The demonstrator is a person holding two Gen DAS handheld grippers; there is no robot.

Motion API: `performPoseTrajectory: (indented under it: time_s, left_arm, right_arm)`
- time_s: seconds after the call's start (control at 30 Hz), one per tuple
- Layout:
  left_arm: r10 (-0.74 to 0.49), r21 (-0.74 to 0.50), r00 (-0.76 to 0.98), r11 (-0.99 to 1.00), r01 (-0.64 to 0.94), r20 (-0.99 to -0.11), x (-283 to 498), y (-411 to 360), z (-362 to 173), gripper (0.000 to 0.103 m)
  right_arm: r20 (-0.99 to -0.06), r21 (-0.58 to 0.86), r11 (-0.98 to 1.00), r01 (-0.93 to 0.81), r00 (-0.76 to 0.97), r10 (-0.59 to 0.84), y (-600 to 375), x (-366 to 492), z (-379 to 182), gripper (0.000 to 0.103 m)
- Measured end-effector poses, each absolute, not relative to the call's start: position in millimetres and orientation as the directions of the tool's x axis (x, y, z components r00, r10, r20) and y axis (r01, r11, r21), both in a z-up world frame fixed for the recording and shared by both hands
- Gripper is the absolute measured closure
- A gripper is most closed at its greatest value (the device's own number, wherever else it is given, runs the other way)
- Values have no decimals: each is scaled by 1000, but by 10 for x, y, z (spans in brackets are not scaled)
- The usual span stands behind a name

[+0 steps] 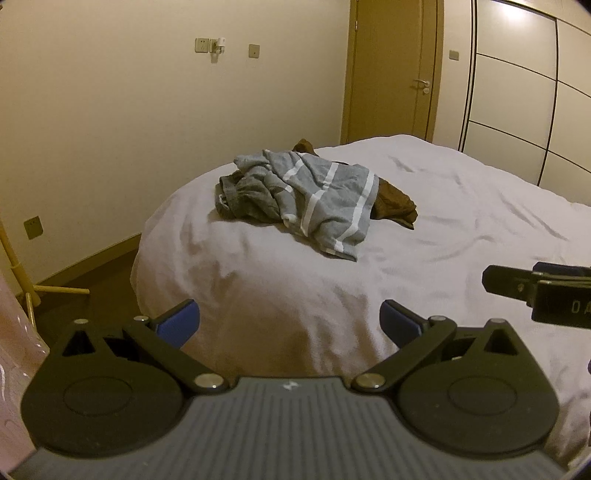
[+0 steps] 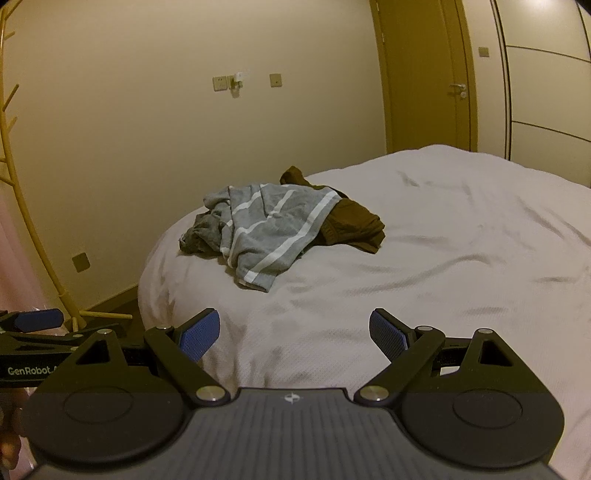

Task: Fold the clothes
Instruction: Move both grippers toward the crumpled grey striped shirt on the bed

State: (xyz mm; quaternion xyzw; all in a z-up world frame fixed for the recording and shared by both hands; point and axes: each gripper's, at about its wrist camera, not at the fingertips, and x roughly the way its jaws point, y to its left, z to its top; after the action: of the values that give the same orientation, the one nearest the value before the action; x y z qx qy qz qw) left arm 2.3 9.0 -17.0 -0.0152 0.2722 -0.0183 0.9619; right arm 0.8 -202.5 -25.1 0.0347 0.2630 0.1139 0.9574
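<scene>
Fingers of both grippers wide and empty, crumpled clothes on bed, closed door beyond

right tongs spread wide, empty, above white bed, crumpled clothes beyond

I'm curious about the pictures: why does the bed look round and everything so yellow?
Left wrist view: the fisheye lens bends the bed and door into curves, and glare shines on the wardrobe. Right wrist view: same bending, warm dim lamplight tints the wall yellow, corners go dark.
</scene>
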Motion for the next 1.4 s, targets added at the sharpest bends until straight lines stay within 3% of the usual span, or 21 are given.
performPoseTrajectory:
  time_s: [0.27, 0.4, 0.7, 0.93, 1.13, 1.4]
  left_arm:
    - [-40, -29, 838, 999, 29, -545, 85, 43, -243, 1]
    - [-16, 36, 845, 999, 41, -534, 129, -27, -281, 1]
    - [-15, 40, 875, 998, 39, -484, 191, -78, -321, 1]
    - [-34, 42, 838, 997, 68, -544, 352, -58, -336, 1]
    - [-52, 59, 828, 993, 103, -558, 759, -27, -462, 1]
    - [-47, 80, 853, 991, 104, -520, 1686, 32, -572, 1]
  right_arm:
    - [-502, 134, 971, -199, 831, 240, -2053, -4, -299, 13]
    - [-496, 116, 976, -186, 841, 219, -2058, -14, -311, 13]
    - [-498, 167, 970, -175, 834, 236, -2130, 16, -340, 13]
    - [-491, 147, 972, -185, 839, 234, -2115, 15, -351, 13]
    - [-476, 110, 970, -215, 846, 242, -2116, 237, -438, 13]
    - [-427, 57, 959, -278, 861, 275, -2078, 1207, -557, 13]
